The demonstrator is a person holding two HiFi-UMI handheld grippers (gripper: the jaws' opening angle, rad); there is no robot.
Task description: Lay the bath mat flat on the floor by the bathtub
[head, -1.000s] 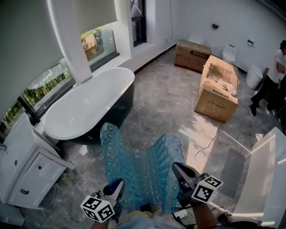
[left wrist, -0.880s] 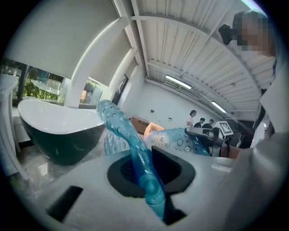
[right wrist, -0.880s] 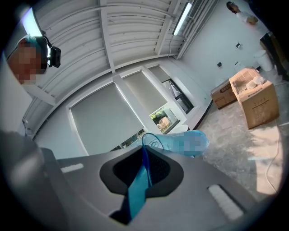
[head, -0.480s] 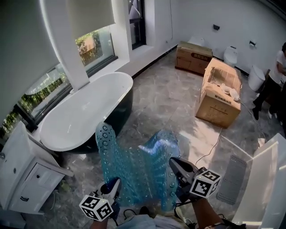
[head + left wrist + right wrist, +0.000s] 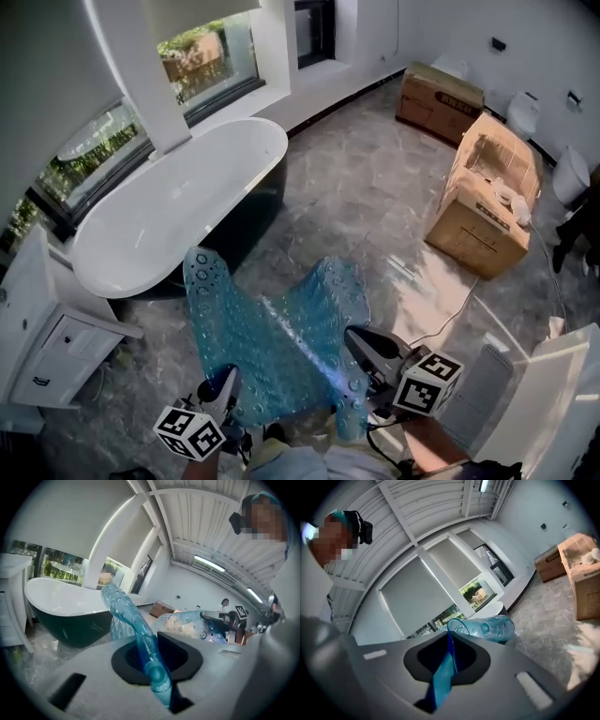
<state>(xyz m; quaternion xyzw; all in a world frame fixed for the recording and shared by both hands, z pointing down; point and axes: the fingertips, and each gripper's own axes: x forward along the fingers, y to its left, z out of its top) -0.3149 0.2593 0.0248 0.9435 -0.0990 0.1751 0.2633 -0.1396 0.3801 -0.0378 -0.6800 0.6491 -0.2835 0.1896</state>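
Gripped at near corners of bath mat by left claw and right claw; held spread toward bathtub for flat lowering.

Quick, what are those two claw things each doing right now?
Left gripper: closed, holding the blue bath mat by its edge.
Right gripper: closed, holding the same mat.

An open cardboard box stands near a closed carton, a white cabinet at left, perhaps a toilet beyond.
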